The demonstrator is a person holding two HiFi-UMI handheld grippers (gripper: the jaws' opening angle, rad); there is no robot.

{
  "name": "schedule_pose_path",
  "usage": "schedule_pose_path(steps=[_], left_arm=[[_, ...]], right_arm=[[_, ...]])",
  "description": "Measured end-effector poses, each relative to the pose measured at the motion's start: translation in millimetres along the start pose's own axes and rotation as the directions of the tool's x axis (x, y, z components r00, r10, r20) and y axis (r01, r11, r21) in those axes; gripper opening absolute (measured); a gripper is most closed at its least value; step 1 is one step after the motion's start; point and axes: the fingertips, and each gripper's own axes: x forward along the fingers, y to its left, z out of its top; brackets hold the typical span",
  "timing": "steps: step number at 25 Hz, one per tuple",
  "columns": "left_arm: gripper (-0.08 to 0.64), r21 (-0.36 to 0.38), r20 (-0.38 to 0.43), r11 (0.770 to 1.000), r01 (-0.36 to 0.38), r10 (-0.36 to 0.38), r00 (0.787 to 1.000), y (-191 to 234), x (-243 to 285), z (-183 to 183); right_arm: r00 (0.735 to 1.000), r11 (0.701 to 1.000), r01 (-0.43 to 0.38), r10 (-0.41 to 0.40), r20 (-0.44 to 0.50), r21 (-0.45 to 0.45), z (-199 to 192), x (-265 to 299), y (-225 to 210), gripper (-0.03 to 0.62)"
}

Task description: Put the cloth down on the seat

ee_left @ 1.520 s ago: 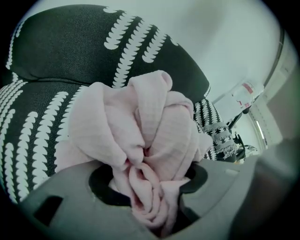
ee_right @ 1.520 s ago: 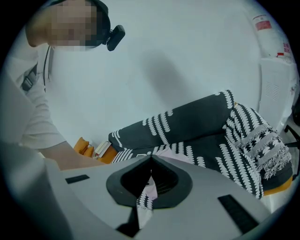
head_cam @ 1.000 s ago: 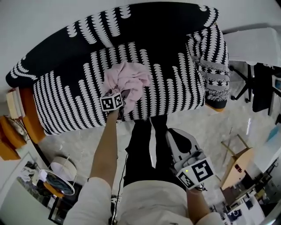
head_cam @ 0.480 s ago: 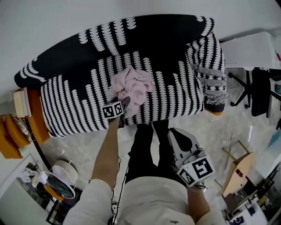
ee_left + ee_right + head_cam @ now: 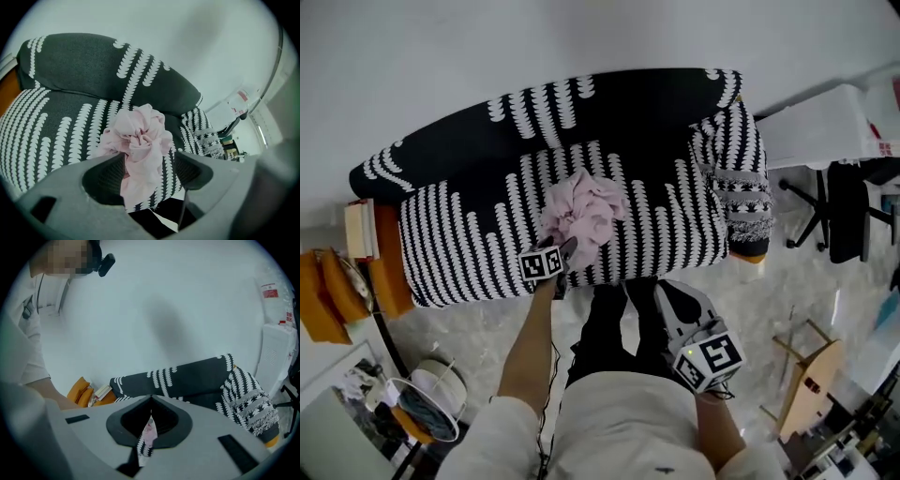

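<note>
Your left gripper (image 5: 562, 255) sits further back than a second ago, at the seat's front edge, jaws wide, gripping nothing. The crumpled pale pink cloth (image 5: 581, 211) lies bunched mid-seat on the black-and-white patterned sofa (image 5: 666, 211), one tail reaching the front edge. Right gripper (image 5: 675, 298): jaws together, empty.

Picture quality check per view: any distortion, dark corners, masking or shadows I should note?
Head view: evenly lit, sharp; wide-angle lens bows the sofa's outline. Left gripper view: fisheye circle with black corners; the pink cloth is crisp at centre. Right gripper view: same black corners, a mosaic patch at upper left, a soft grey shadow on the wall.
</note>
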Motion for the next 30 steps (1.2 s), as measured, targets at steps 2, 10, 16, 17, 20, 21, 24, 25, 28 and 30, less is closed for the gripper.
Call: schedule_pose_path(steps=[2,10,16,17,20,21,24,25,28,30], left_arm=[[0.309,0.020,0.012,1.000,-0.002,0.002,1.000,-7.8,-12.2,0.5],[0.166,0.075,0.053,0.997,-0.013,0.009,0.999,-35.6,-55.4,5.6],[0.091,0.008,0.122,1.000,-0.030,0.029,0.992,-38.9,-81.1,15.5],[0.082,-0.001,0.130,1.000,-0.028,0.028,0.991,-40.3,-85.3,16.4],[0.047,0.003,0.155,1.000,-0.005,0.005,0.988,-48.2,-98.7,21.7],[0.041,0.009,0.168,1.000,0.005,-0.006,0.986,-51.4,-103.7,24.5],[0.021,0.020,0.207,0.999,0.044,-0.047,0.977,-62.4,-117.8,30.9],[0.014,0.024,0.219,0.998,0.063,-0.066,0.973,-66.5,-121.9,32.5],[0.014,0.036,0.254,0.995,0.095,-0.102,0.962,-76.6,-136.2,37.1],[0.013,0.055,0.279,0.993,0.100,-0.111,0.954,-85.4,-148.0,40.4]], right_arm=[[1.000,1.000,-0.001,0.002,0.007,-0.011,4.1,-3.4,3.1,0.008],[0.999,0.999,-0.013,0.014,0.036,-0.045,19.1,-13.9,14.5,0.008],[0.997,0.997,-0.028,0.034,0.070,-0.075,33.9,-16.3,19.4,0.008],[0.997,0.996,-0.032,0.038,0.074,-0.081,35.9,-16.4,20.0,0.008],[0.995,0.994,-0.046,0.054,0.080,-0.101,40.4,-13.7,23.8,0.008],[0.995,0.993,-0.052,0.060,0.079,-0.109,41.1,-12.0,25.6,0.008],[0.995,0.989,-0.071,0.080,0.063,-0.133,40.9,-7.5,31.2,0.008],[0.995,0.987,-0.078,0.086,0.057,-0.139,40.5,-6.2,33.3,0.008],[0.994,0.983,-0.095,0.103,0.045,-0.155,38.7,-3.4,40.6,0.008],[0.992,0.980,-0.109,0.117,0.037,-0.169,37.3,-2.8,44.2,0.008]])
